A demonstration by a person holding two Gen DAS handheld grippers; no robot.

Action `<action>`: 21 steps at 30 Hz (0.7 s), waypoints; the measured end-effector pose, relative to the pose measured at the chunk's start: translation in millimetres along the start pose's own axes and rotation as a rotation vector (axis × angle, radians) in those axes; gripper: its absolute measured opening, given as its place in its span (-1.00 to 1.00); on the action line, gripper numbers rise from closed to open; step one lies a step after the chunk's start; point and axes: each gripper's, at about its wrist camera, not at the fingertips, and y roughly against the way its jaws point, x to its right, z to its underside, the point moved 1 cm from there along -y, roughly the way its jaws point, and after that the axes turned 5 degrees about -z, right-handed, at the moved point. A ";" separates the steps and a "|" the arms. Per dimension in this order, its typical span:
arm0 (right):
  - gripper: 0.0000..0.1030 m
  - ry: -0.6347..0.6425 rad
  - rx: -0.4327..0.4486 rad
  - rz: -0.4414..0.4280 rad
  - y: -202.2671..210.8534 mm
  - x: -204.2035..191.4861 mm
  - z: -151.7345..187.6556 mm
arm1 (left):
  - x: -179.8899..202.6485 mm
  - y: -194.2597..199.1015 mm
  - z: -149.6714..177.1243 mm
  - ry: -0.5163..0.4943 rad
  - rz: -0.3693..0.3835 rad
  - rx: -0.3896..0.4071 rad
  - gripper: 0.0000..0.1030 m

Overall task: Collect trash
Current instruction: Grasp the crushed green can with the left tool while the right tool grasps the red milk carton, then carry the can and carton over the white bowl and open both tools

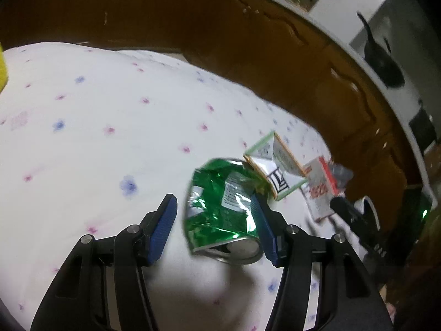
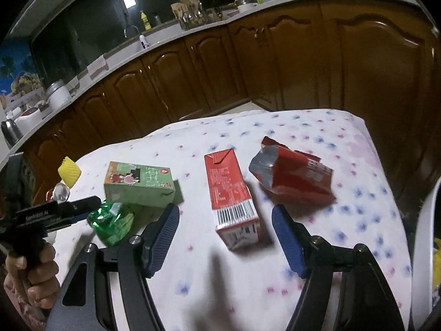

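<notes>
A crushed green can (image 1: 223, 209) lies on the flowered tablecloth (image 1: 82, 138) between the fingers of my left gripper (image 1: 213, 227), which is open around it; the right pad touches the can, the left pad stands apart. The can also shows in the right wrist view (image 2: 111, 222) beside the left gripper (image 2: 74, 211). A green carton (image 2: 139, 183), a red carton (image 2: 233, 201) and a crushed red carton (image 2: 295, 172) lie on the cloth. My right gripper (image 2: 224, 237) is open and empty, hovering just short of the red carton.
Brown kitchen cabinets (image 2: 248, 63) stand behind the table. A yellow object (image 2: 69, 175) sits at the table's left edge. A white rim (image 2: 421, 229) with yellow content is at the right edge. The green carton (image 1: 273, 171) and a red-and-white carton (image 1: 321, 190) lie beyond the can.
</notes>
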 end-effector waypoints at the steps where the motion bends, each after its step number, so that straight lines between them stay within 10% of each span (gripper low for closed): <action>1: 0.28 0.003 -0.007 0.004 -3.3 -0.5 -0.5 | 3.8 -3.1 1.2 -0.015 -0.006 -0.009 0.09; 4: -0.28 0.009 -0.030 0.012 -7.6 -2.7 1.6 | 10.8 -5.7 4.2 -0.041 -0.028 -0.008 0.08; 12: -0.30 0.022 -0.035 -0.026 15.5 -11.0 23.4 | 24.4 12.4 25.2 -0.110 -0.051 0.034 -0.12; 13: -0.31 0.014 -0.034 -0.034 21.3 -10.8 27.8 | 27.6 17.5 32.1 -0.120 -0.041 0.033 -0.46; 21: -0.32 -0.048 -0.026 -0.062 70.4 -5.6 66.4 | 51.5 50.8 78.8 -0.210 0.025 0.010 -0.55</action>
